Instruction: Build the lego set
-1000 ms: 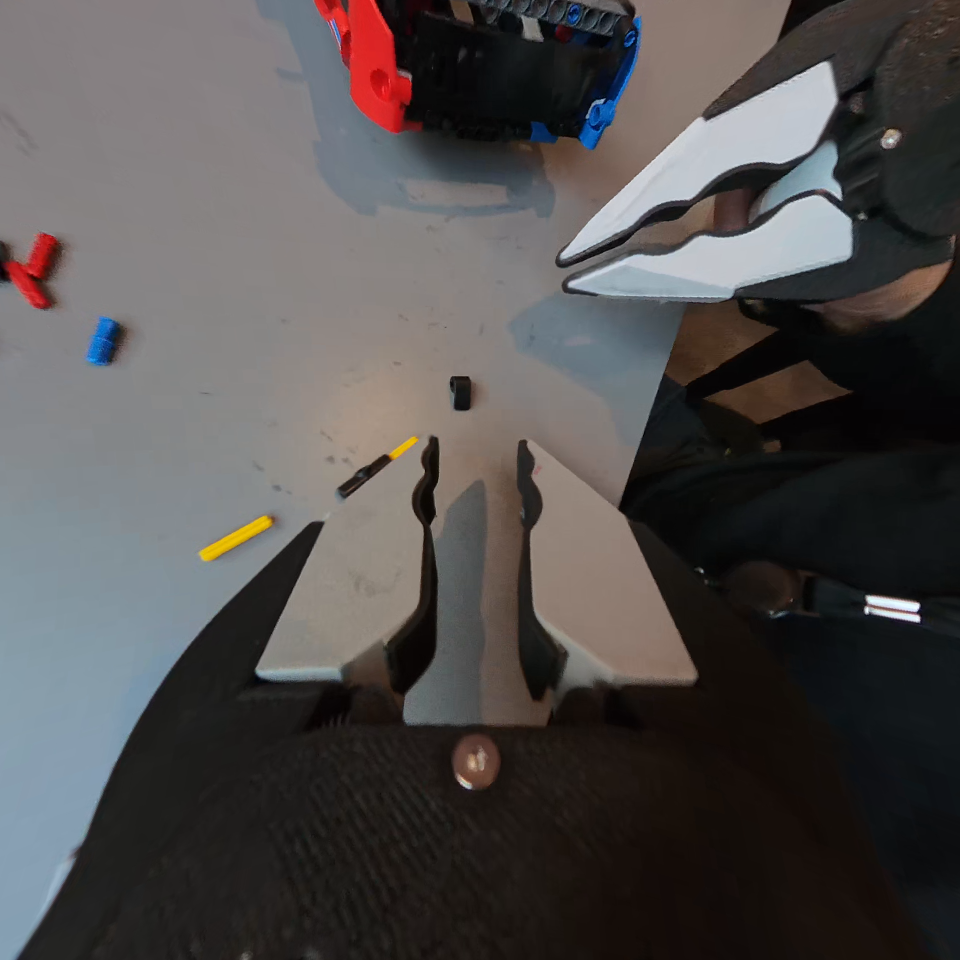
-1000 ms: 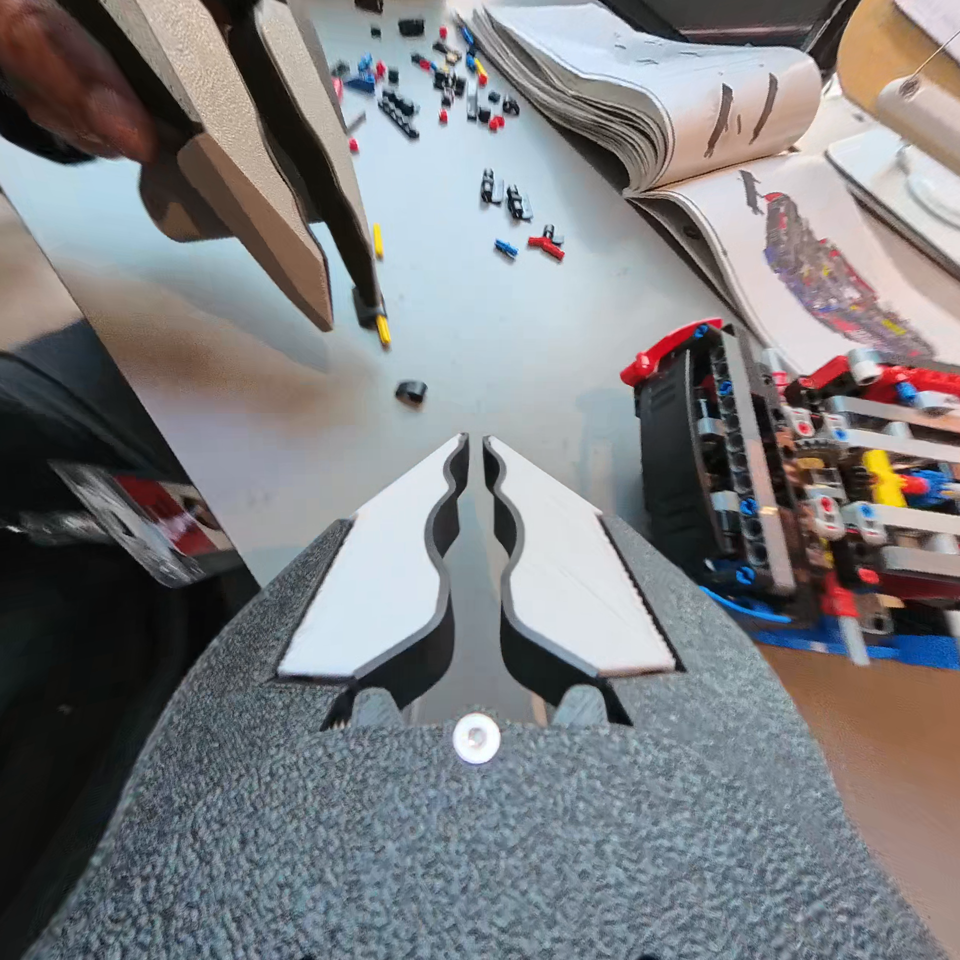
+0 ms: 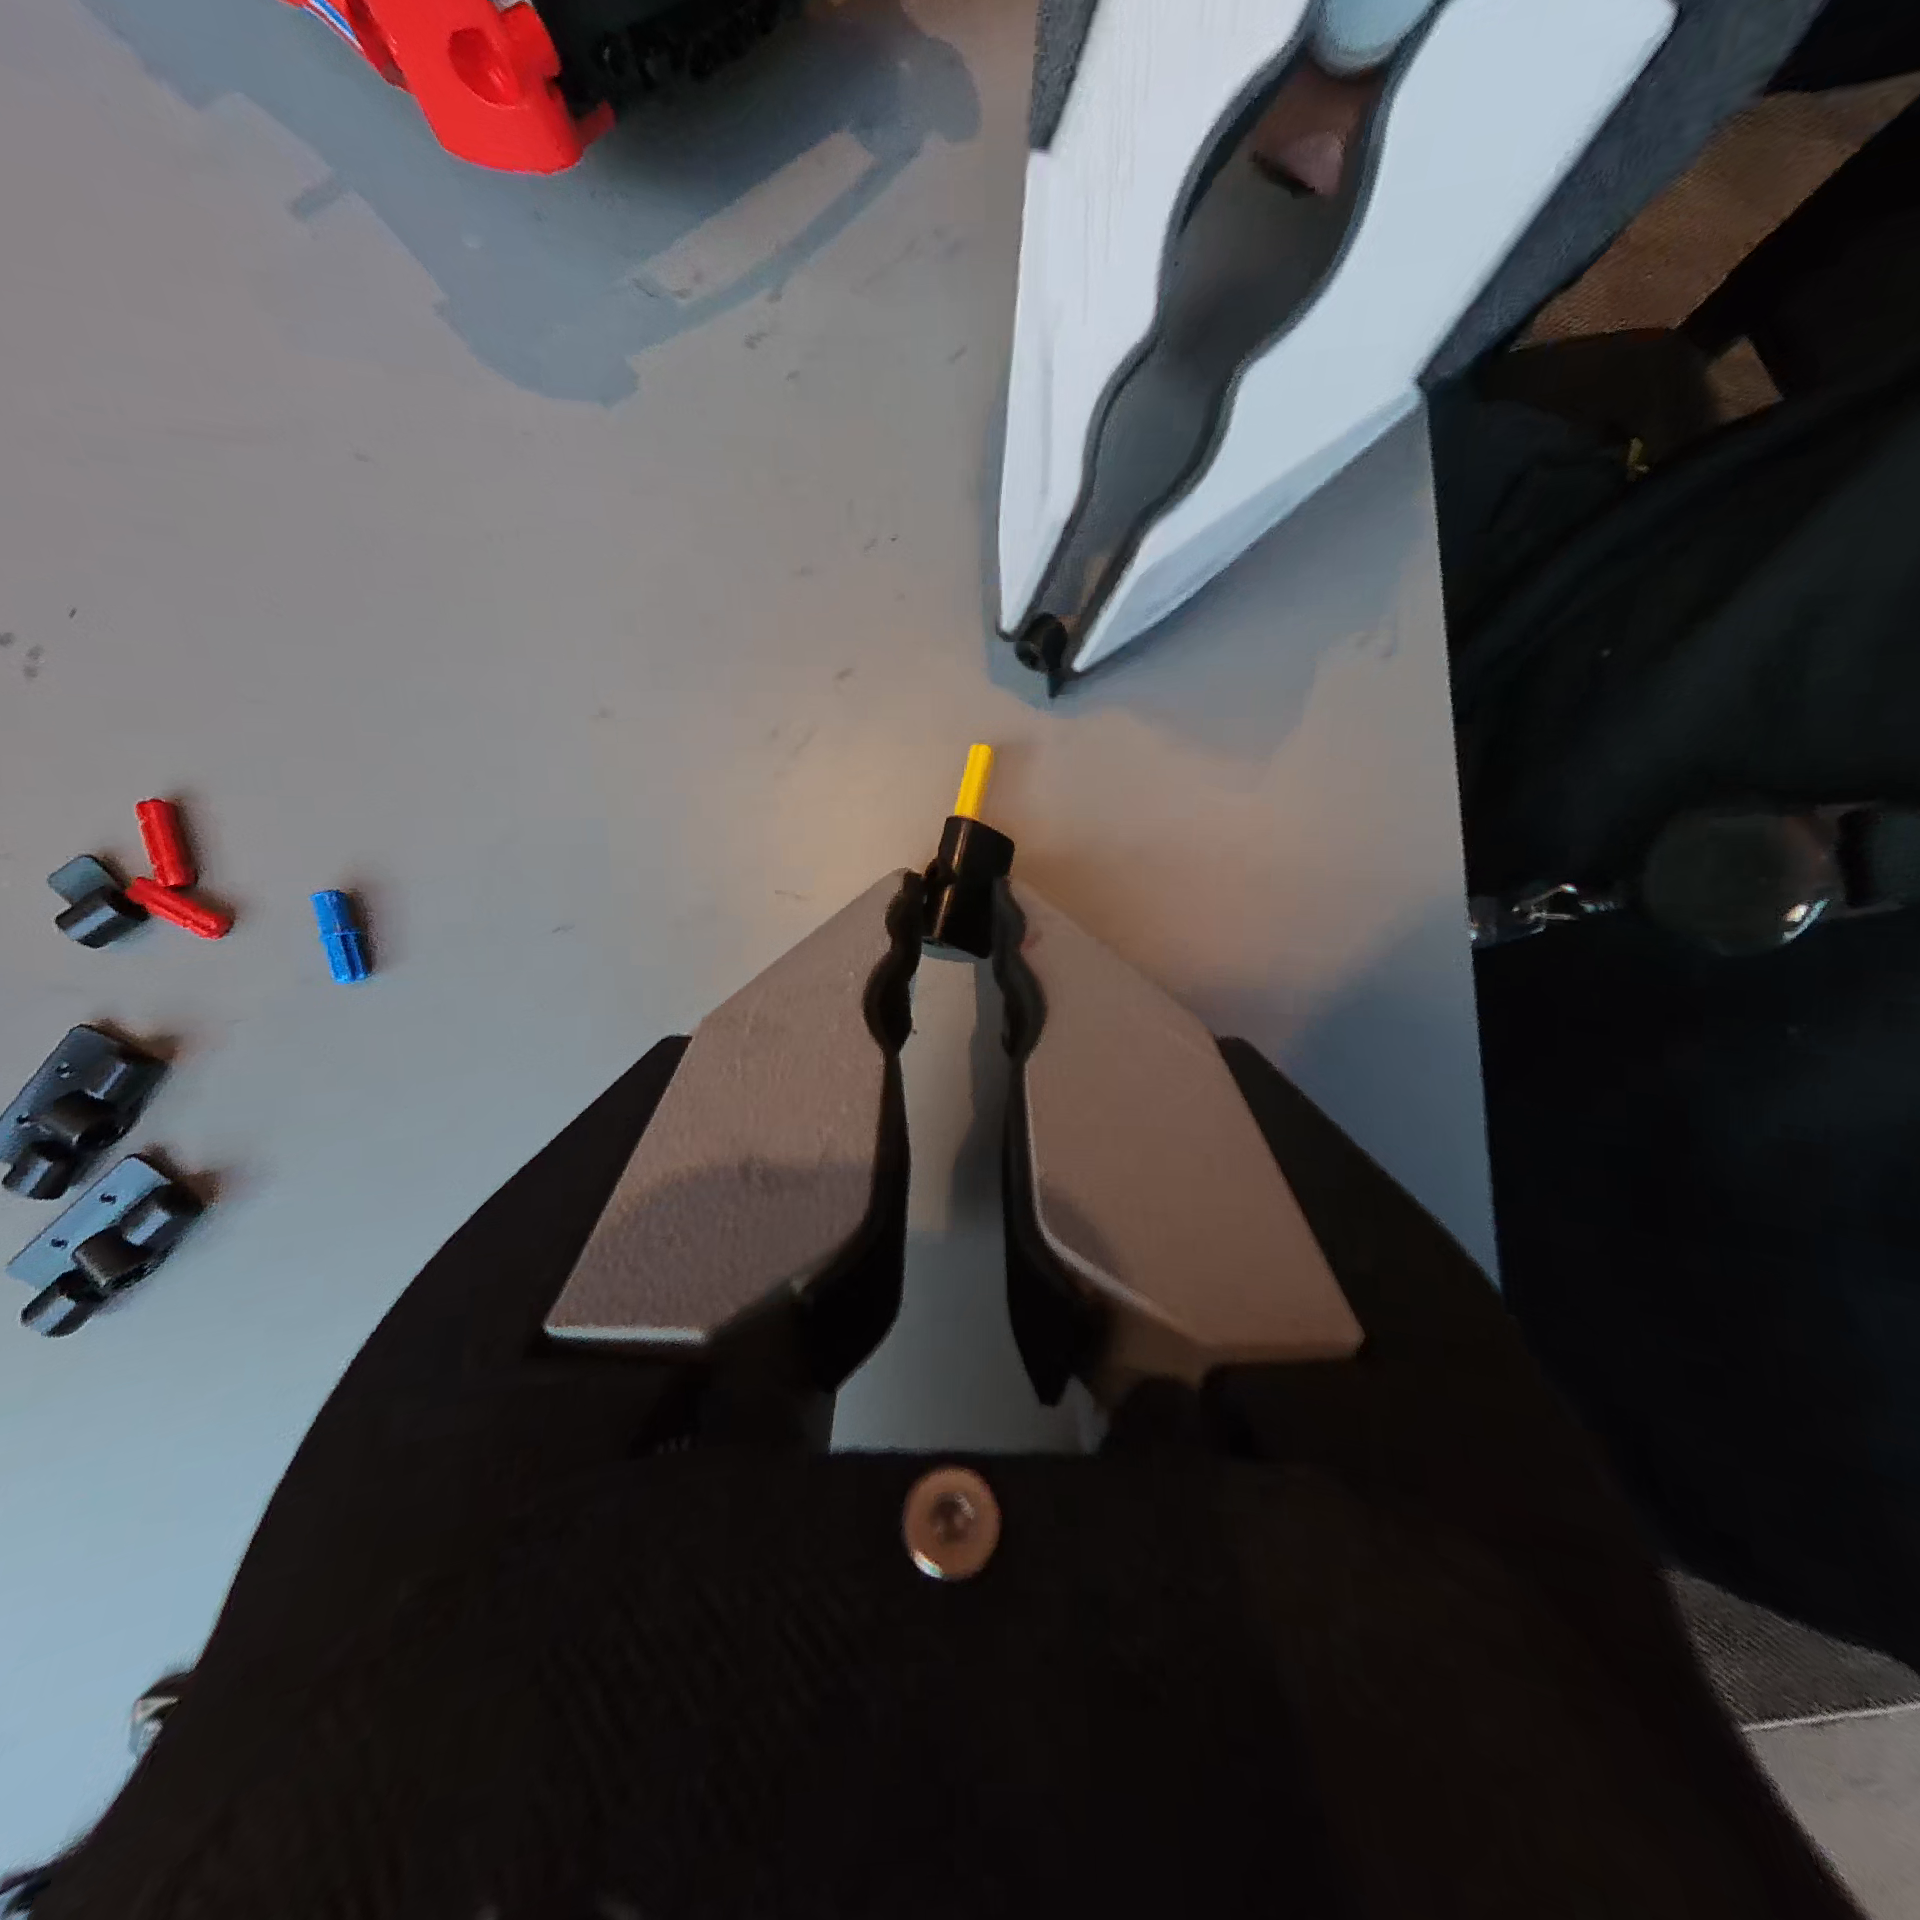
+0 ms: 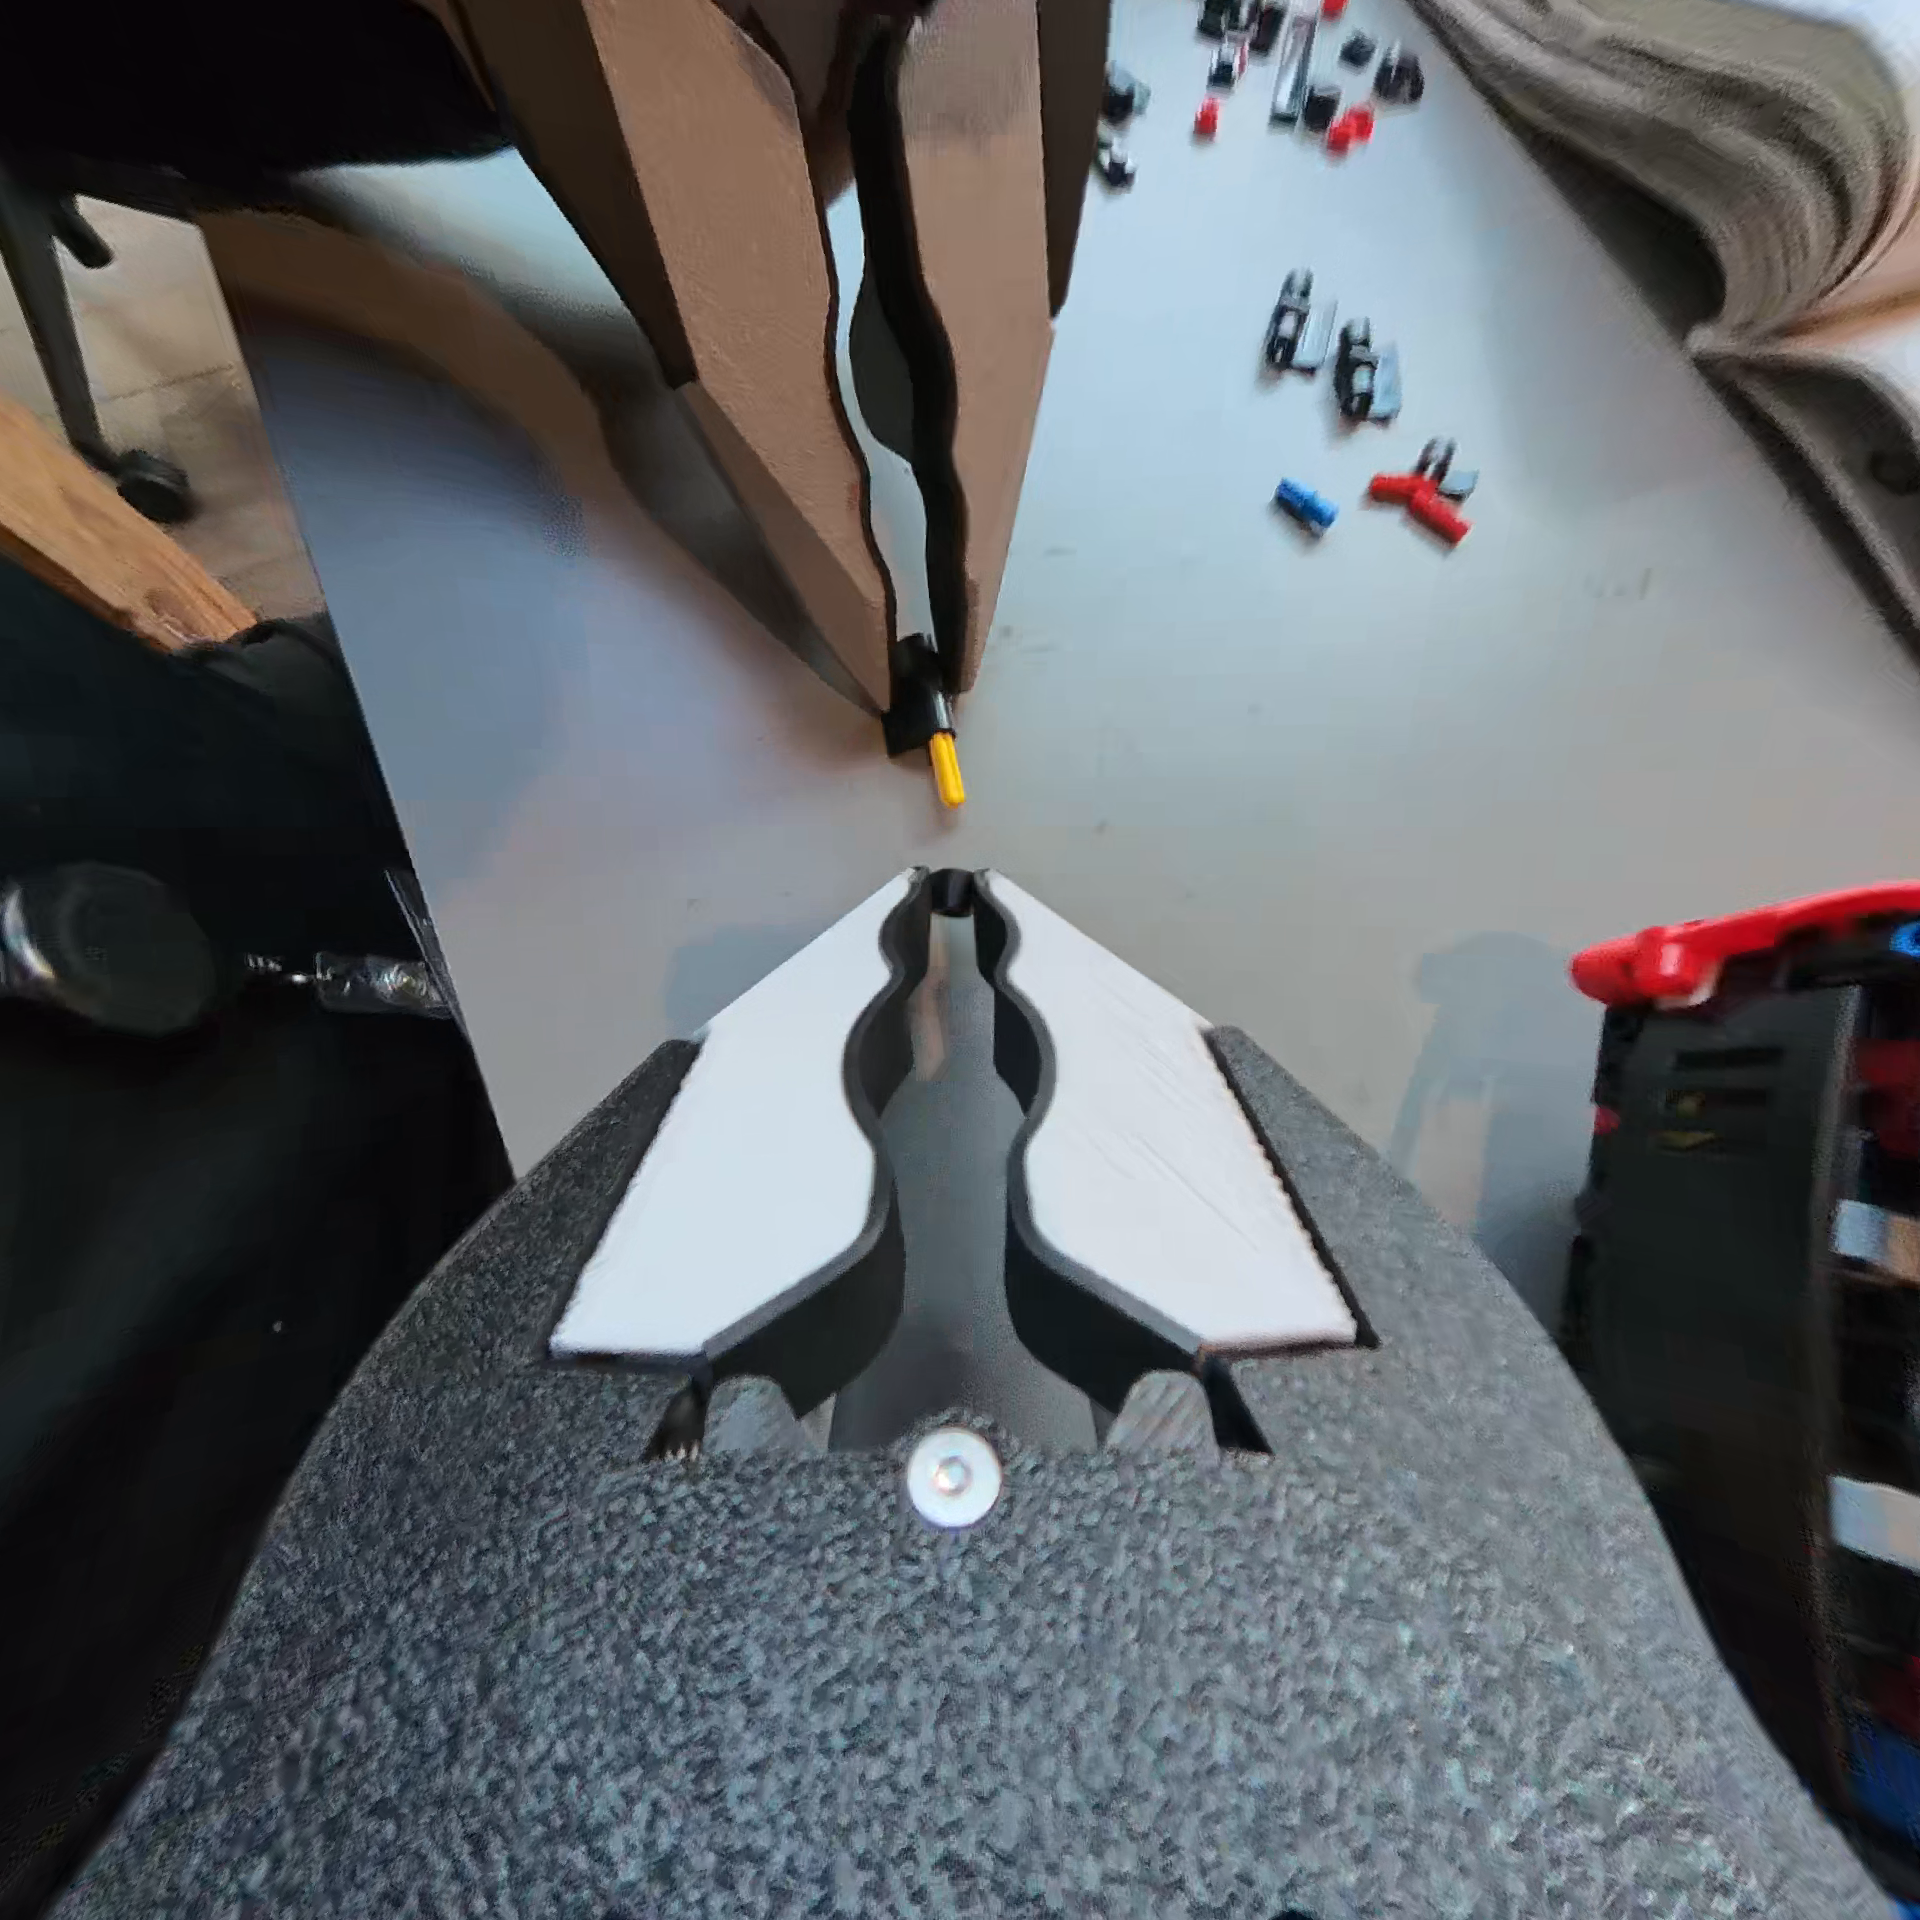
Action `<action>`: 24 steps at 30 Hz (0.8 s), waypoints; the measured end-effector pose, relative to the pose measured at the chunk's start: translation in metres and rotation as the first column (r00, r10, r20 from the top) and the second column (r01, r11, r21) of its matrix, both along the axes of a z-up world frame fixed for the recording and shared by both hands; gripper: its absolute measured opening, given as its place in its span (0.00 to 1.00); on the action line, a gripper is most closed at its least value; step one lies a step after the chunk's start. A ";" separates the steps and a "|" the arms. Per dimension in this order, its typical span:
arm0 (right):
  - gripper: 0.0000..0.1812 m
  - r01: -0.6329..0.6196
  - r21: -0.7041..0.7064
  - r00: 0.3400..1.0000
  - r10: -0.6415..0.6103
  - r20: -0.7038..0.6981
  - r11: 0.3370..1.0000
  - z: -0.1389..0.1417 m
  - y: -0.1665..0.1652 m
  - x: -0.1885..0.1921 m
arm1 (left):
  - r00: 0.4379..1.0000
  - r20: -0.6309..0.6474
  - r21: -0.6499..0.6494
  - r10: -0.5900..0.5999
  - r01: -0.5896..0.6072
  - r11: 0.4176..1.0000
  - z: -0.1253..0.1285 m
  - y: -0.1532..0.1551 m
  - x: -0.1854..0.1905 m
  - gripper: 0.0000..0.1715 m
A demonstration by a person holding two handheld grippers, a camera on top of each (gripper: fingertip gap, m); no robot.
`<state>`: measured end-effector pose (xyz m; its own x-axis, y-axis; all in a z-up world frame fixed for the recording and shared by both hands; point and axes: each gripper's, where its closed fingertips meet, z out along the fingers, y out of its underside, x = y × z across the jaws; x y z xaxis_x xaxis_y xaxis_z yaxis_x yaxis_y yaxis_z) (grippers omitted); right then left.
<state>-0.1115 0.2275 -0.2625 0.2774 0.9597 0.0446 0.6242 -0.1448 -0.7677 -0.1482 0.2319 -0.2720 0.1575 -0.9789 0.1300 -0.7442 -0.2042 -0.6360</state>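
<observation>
We hold the black connector [image 3: 964, 894] with its yellow axle [image 3: 974, 779] pinched in the left gripper [image 3: 958, 914]. The right gripper [image 4: 948, 891] pinches a small black bush [image 4: 948, 894] just beyond the axle tip. Misalignment could jam the bush or eject it. Only the right wrist view shows the bush's position in line with the axle; the left wrist view alone shows its open bore [image 3: 1034, 636].

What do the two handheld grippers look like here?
Left gripper: smooth black housing, grey-tan wedge fingers with wavy black inner pads, one silver screw. Right gripper: speckled dark-grey housing, white wedge fingers, the same wavy black pads and screw. No cables visible.
</observation>
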 end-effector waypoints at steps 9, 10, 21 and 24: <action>0.05 -0.142 0.047 0.990 0.141 0.029 0.989 -0.003 0.005 0.004 | 0.996 0.062 -0.041 0.058 -0.055 0.998 0.002 -0.011 0.013 0.04; 0.05 -0.156 0.043 0.987 0.155 0.030 0.987 -0.003 0.004 0.003 | 0.995 0.069 -0.048 0.067 -0.064 0.997 0.002 -0.010 0.013 0.04; 0.05 -0.206 -0.051 0.978 0.207 0.019 0.977 -0.005 0.001 -0.003 | 0.994 0.100 0.028 0.045 -0.048 0.998 0.003 -0.005 0.015 0.04; 0.05 -0.202 -0.058 0.979 0.203 0.019 0.978 -0.005 0.001 -0.002 | 0.993 0.112 0.021 0.040 -0.043 0.999 0.003 -0.004 0.015 0.04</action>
